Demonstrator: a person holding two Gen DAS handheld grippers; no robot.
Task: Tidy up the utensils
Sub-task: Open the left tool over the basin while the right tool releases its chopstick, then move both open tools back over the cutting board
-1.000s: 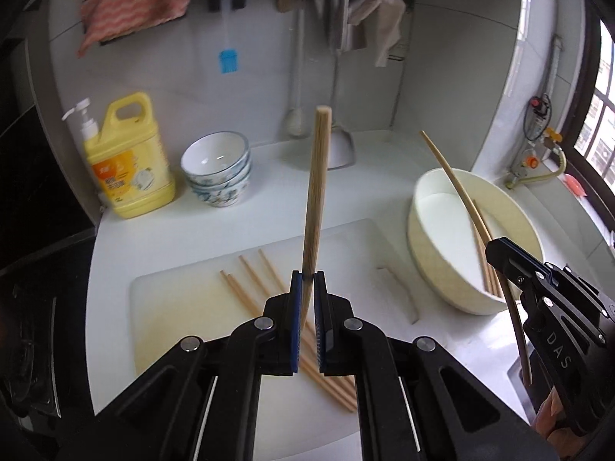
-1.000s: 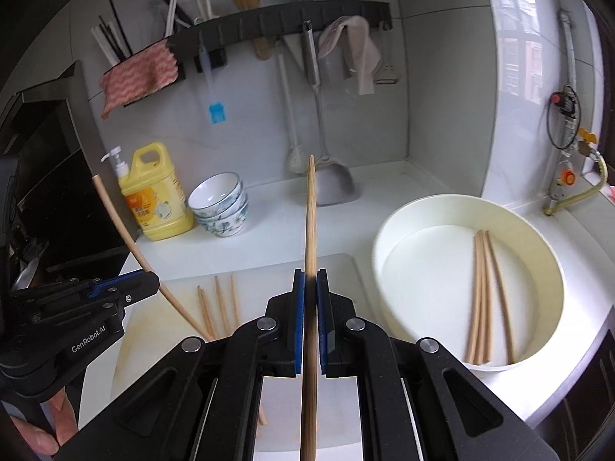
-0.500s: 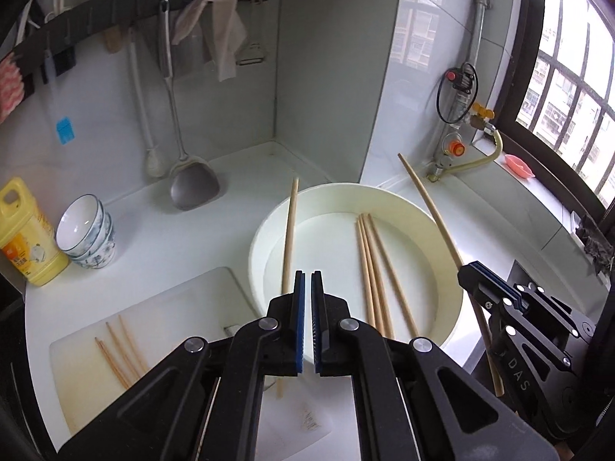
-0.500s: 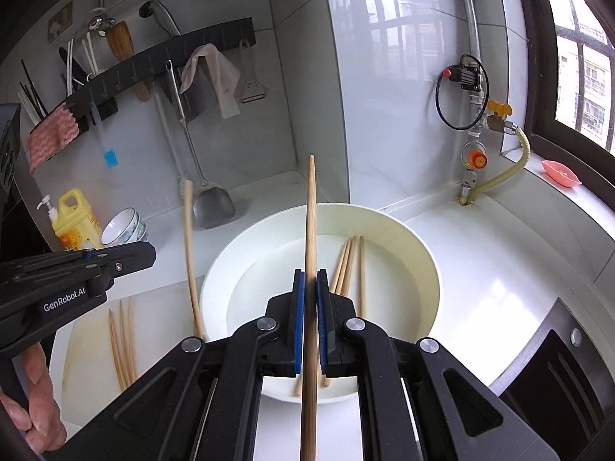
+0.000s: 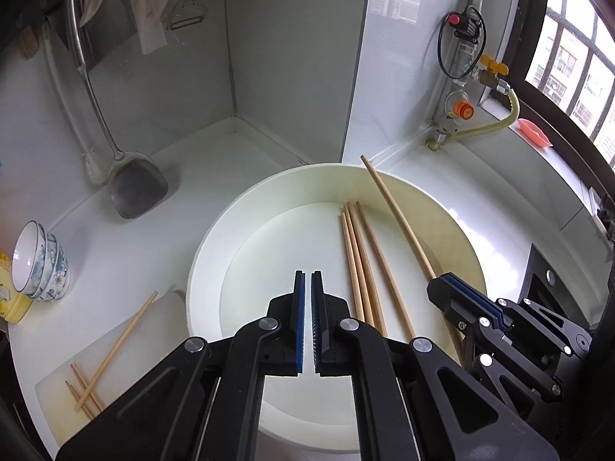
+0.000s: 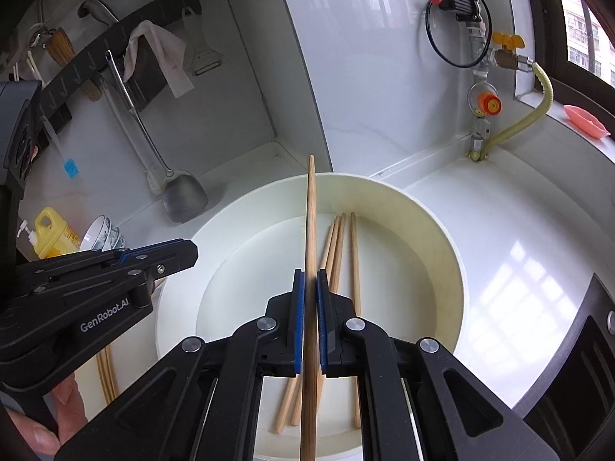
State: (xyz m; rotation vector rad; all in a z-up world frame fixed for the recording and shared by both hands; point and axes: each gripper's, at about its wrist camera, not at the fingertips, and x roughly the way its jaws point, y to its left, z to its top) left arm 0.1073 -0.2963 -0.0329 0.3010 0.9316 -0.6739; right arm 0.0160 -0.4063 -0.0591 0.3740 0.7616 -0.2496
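While the right gripper (image 6: 310,284) pinches a chopstick (image 6: 310,207), left gripper (image 5: 306,284) closed, empty

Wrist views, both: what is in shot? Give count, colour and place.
basin: one, cream, countertop centre
chopsticks in basin: three, wooden, lying on its floor
cutting board: one, white, left of basin
chopsticks on board: several, wooden
bowls: a stack, blue-white, far left
detergent bottle: one, yellow, beside bowls
spatula: one, metal, hanging at wall
cloth: one, pale, on rack
left gripper: black, shut, empty
right gripper: black, shut on held chopstick
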